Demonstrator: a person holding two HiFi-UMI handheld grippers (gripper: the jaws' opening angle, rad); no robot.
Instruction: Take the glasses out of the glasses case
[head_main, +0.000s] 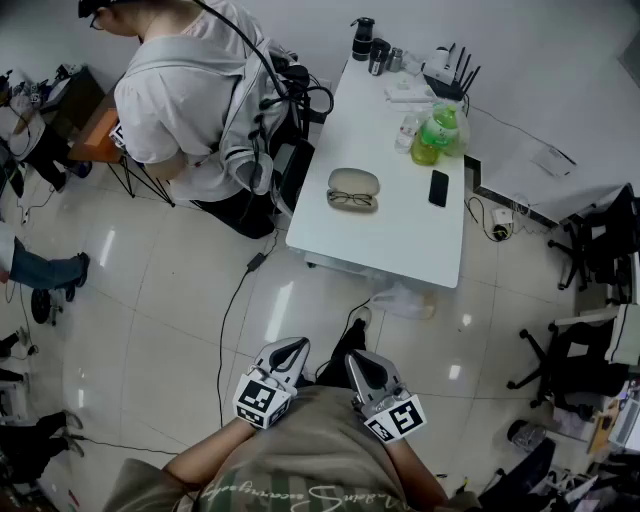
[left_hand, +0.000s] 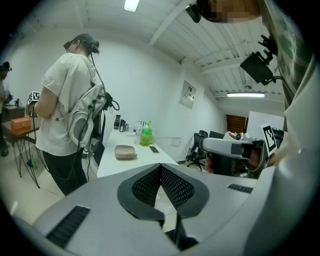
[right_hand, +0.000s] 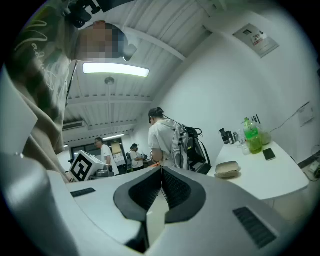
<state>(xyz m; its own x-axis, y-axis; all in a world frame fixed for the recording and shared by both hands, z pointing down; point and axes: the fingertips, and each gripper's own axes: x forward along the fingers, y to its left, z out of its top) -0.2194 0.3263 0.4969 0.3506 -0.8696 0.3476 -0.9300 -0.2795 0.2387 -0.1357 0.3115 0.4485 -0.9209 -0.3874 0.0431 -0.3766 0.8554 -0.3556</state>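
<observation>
A beige glasses case (head_main: 354, 182) lies shut on the white table (head_main: 400, 240), far ahead of me. A pair of dark-framed glasses (head_main: 351, 199) rests on the tabletop against the case's near side. Both grippers are held low by my body, well away from the table. The left gripper (head_main: 294, 348) and the right gripper (head_main: 357, 362) have their jaws pressed together with nothing between them. The case (left_hand: 125, 152) shows small beyond the left gripper (left_hand: 161, 168). It also shows as the case (right_hand: 227, 169) to the right of the right gripper (right_hand: 161, 173).
A green bottle (head_main: 428, 139), a black phone (head_main: 438, 187), a router (head_main: 446, 69) and dark cups (head_main: 366, 41) share the table. A person in a white shirt with a backpack (head_main: 185, 95) stands at its left. Office chairs (head_main: 585, 350) stand right; a cable (head_main: 232, 310) runs over the floor.
</observation>
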